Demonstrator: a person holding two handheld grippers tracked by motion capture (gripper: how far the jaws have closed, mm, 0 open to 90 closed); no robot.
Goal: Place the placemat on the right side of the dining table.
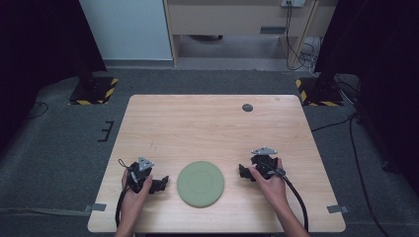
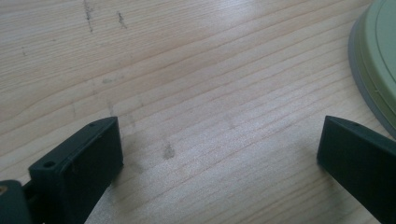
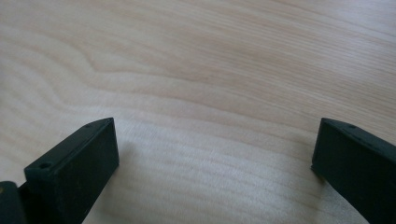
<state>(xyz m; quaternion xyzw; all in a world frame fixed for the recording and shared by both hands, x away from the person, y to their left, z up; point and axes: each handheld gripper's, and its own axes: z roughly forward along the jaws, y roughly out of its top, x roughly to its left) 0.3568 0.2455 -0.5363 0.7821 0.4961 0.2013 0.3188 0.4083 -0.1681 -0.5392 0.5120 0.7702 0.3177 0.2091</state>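
At the near edge of the pale wooden table (image 1: pixel 212 118), the round sage-green plate (image 1: pixel 200 183) lies flat between the two hands. The left gripper (image 1: pixel 161 183) rests just left of it, jaws wide and empty; the right gripper (image 1: pixel 243 171) sits to its right, likewise wide with bare wood between. This looks like the approach step. Next, probably, one gripper must close on the plate's rim. Farther off, a small dark disc (image 1: pixel 247 107), perhaps a cable port.
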